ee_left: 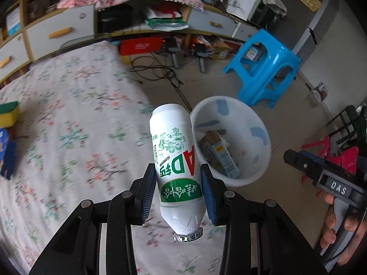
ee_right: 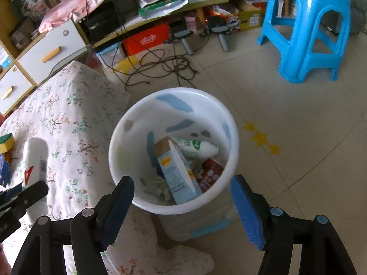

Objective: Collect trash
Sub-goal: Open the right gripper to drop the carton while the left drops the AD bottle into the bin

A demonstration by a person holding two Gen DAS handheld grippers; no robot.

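Floral bed beside white bin. Left gripper fingers clamp milk bottle above bed; right gripper gapes empty over bin. Carry bottle past rim before release.

A white bottle with green print is clamped between the blue pads of the left gripper, foil cap toward the camera, above the floral cloth and beside the white bin, where a carton is seen.
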